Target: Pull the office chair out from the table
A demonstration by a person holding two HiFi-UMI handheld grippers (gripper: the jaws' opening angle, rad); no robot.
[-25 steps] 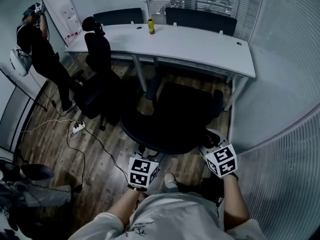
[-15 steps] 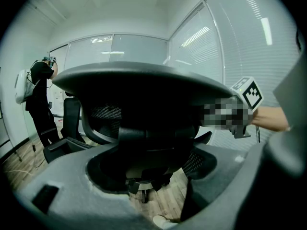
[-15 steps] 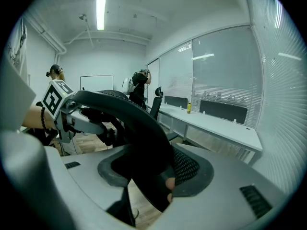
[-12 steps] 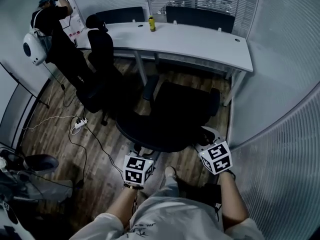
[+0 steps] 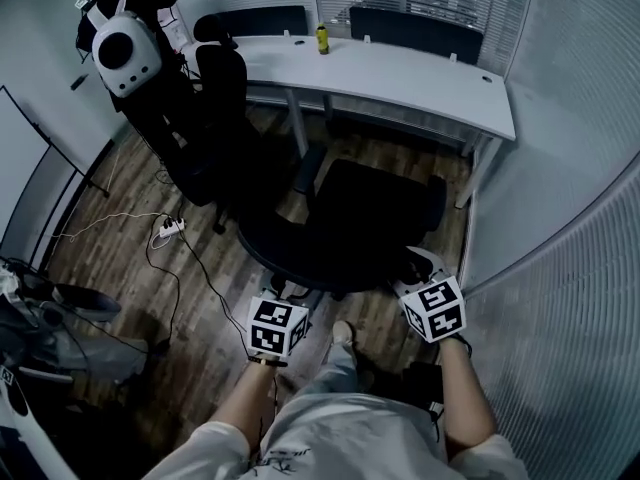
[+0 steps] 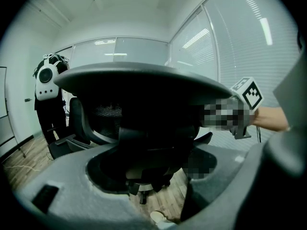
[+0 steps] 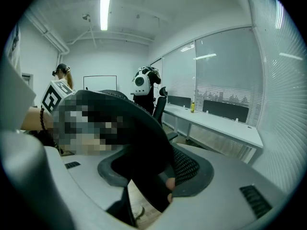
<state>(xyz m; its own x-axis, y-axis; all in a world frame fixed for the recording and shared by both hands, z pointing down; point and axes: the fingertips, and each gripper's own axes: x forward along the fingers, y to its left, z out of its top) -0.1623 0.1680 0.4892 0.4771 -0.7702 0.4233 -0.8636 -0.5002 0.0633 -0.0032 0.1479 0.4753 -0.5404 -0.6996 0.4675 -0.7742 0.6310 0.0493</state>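
No legible text, number, brand or sign is found. The marker cubes on the left gripper (image 5: 286,296) and right gripper (image 5: 412,268) carry only black-and-white square patterns, no characters. The label on the yellow can (image 5: 322,39) is too small to read.

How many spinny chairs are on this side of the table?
2. One office chair is in the middle, held by the left gripper and right gripper. Another chair stands by the table's left end. Dark shapes behind the table might be more.
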